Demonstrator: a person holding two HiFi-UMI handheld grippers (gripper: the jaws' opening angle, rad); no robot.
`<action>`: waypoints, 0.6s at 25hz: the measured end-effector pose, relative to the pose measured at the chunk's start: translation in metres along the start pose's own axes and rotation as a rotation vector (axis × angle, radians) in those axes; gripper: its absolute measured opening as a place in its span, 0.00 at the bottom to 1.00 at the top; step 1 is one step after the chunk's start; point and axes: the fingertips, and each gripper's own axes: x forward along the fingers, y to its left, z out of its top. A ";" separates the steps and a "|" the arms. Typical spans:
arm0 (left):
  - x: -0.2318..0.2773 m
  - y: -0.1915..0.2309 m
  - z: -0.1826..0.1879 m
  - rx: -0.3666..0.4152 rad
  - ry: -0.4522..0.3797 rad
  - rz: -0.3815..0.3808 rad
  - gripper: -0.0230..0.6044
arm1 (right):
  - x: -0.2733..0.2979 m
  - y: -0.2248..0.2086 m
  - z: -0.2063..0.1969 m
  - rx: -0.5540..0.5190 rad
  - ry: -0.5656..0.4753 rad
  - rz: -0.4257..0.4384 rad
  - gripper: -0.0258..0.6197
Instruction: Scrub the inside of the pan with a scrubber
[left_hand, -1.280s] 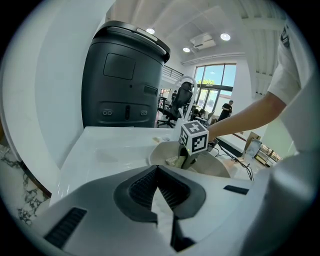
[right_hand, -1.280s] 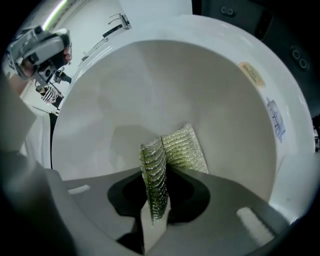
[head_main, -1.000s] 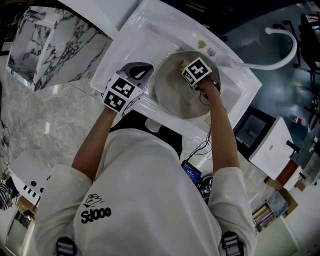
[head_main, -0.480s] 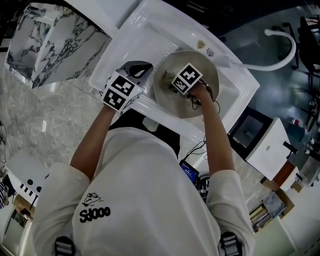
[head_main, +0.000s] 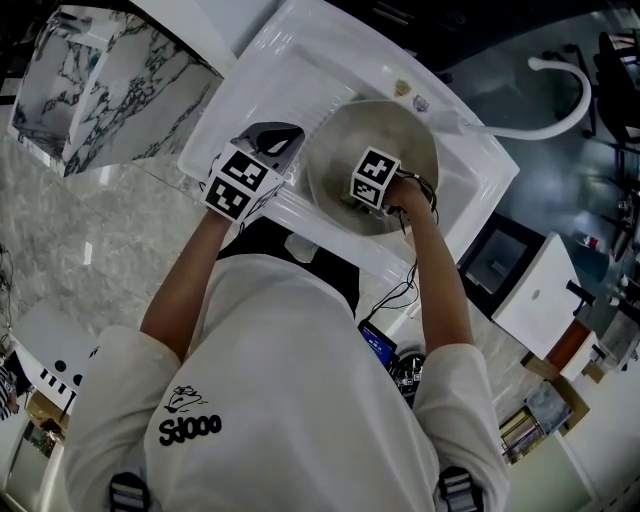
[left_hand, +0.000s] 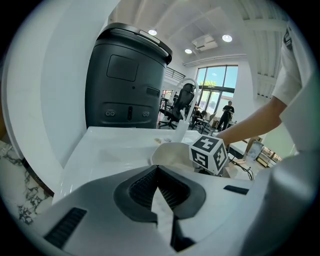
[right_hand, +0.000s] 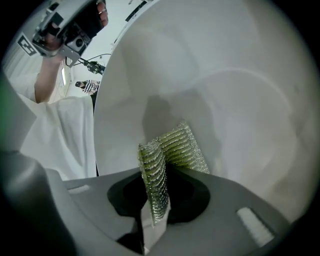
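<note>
In the white sink (head_main: 290, 60), the right gripper (right_hand: 155, 200) clamps a green-silver mesh scrubber (right_hand: 175, 145), which touches the round pale metal pan (right_hand: 240, 100) wall straight ahead. The left gripper (left_hand: 159, 172) is closed and empty beside the rim.

Round pale pan (head_main: 392, 125) upright; folded yellow-green mesh scrubber (right_hand: 175, 145) inside pan.

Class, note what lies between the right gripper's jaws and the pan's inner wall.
The scrubber, a folded green mesh pinched by the right gripper, stands before the pan; the right gripper view shows it.
</note>
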 end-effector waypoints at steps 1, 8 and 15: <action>0.000 0.000 0.001 0.001 -0.001 -0.001 0.04 | 0.000 -0.003 -0.004 0.007 0.006 -0.003 0.15; 0.003 -0.001 0.003 0.006 -0.002 -0.018 0.04 | -0.010 -0.025 -0.024 0.087 -0.002 -0.010 0.15; 0.006 -0.002 0.002 0.008 0.000 -0.026 0.04 | -0.025 -0.051 -0.035 0.130 0.000 -0.040 0.15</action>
